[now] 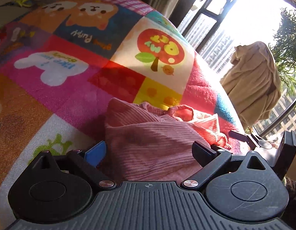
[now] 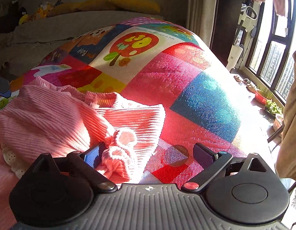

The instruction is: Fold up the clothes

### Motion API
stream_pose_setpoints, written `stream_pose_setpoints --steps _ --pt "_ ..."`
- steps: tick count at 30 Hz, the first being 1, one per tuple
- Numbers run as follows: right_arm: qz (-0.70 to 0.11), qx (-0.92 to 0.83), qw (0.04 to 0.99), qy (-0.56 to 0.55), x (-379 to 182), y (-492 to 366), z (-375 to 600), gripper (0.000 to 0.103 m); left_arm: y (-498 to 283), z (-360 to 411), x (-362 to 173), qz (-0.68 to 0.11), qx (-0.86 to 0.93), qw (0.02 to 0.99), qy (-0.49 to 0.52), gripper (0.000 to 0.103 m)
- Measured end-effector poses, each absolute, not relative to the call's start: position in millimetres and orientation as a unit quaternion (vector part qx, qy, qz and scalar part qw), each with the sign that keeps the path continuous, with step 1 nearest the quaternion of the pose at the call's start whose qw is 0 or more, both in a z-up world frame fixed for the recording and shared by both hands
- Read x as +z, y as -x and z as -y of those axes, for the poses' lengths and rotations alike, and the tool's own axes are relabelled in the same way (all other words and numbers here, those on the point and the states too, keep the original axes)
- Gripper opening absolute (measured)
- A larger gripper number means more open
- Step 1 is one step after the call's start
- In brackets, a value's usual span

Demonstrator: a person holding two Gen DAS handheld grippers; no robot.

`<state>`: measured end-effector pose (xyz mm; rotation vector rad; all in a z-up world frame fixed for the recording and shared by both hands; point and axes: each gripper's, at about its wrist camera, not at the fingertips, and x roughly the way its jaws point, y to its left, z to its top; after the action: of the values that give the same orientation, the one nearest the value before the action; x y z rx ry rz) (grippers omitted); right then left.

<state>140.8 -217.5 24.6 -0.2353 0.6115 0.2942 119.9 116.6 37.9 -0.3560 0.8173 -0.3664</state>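
A pink ribbed garment (image 1: 148, 134) lies crumpled on a colourful patchwork cartoon blanket (image 1: 71, 88). My left gripper (image 1: 149, 150) stands with its jaws wide and the bunched pink cloth bulging up between them; neither pad visibly pinches it. In the right wrist view the same garment (image 2: 52, 118) spreads to the left, half in sunlight, on the blanket (image 2: 186, 88). My right gripper (image 2: 149, 153) is open, and a rolled pink cuff (image 2: 119, 153) rests loose against its left blue pad (image 2: 93, 154). The right pad hangs over bare blanket.
A beige garment (image 1: 255, 80) hangs at the right by a bright window (image 1: 224, 28). Potted plants (image 2: 262, 95) line the sill, with a white upright vacuum (image 2: 238, 44) beside them. A bed with a yellow pillow (image 2: 109, 3) lies behind the blanket.
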Motion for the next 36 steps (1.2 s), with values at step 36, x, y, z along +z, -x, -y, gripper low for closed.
stream_pose_setpoints --steps 36 --pt "-0.295 0.077 0.944 0.129 38 -143 217 0.103 -142 -106 43 -0.357 -0.263 0.874 0.196 0.103"
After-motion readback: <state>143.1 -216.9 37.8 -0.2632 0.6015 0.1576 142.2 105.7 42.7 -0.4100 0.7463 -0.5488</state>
